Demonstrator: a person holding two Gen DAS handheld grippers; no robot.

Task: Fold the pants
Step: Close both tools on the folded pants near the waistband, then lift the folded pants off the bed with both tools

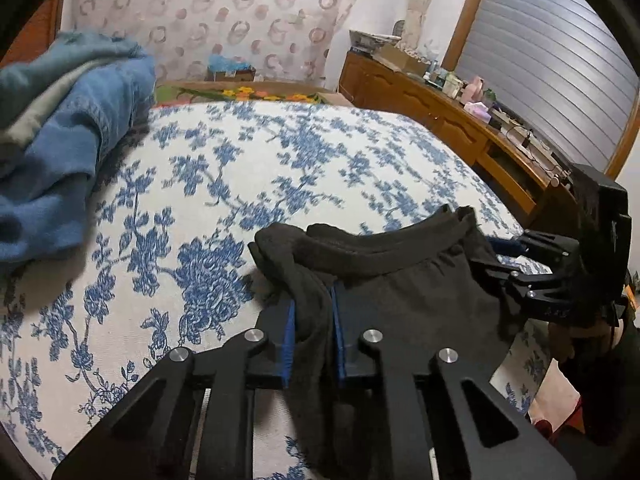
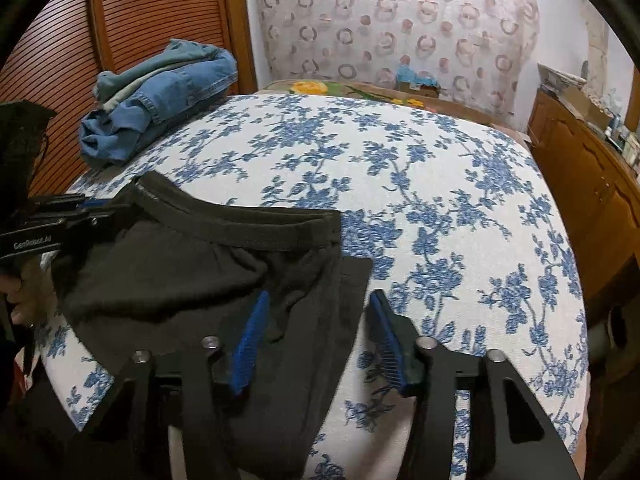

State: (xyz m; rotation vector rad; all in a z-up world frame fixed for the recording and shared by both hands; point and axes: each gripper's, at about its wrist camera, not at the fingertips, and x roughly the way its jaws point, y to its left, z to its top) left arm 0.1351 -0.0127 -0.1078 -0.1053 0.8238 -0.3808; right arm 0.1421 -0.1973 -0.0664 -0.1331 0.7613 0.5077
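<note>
Black pants point(image 1: 420, 292) lie crumpled on the near part of the blue-flowered bed cover point(image 1: 280, 160), waistband towards the far side. My left gripper point(image 1: 314, 340) is shut on a bunched fold of the black fabric at the waistband's left end, which sits squeezed between its blue pads. In the right wrist view the pants point(image 2: 192, 280) spread to the left. My right gripper point(image 2: 318, 340) stands open over their right edge. Its left pad lies against the cloth, while its right pad stands clear over the bed cover point(image 2: 440, 200). The left gripper point(image 2: 106, 208) shows at the waistband's far-left end.
A pile of blue denim clothes point(image 1: 68, 140) point(image 2: 160, 108) lies at the bed's far-left corner by a slatted wooden door point(image 2: 140, 20). A cluttered wooden dresser point(image 1: 440, 112) runs along the right side. A person's hand point(image 2: 18, 300) holds the left gripper.
</note>
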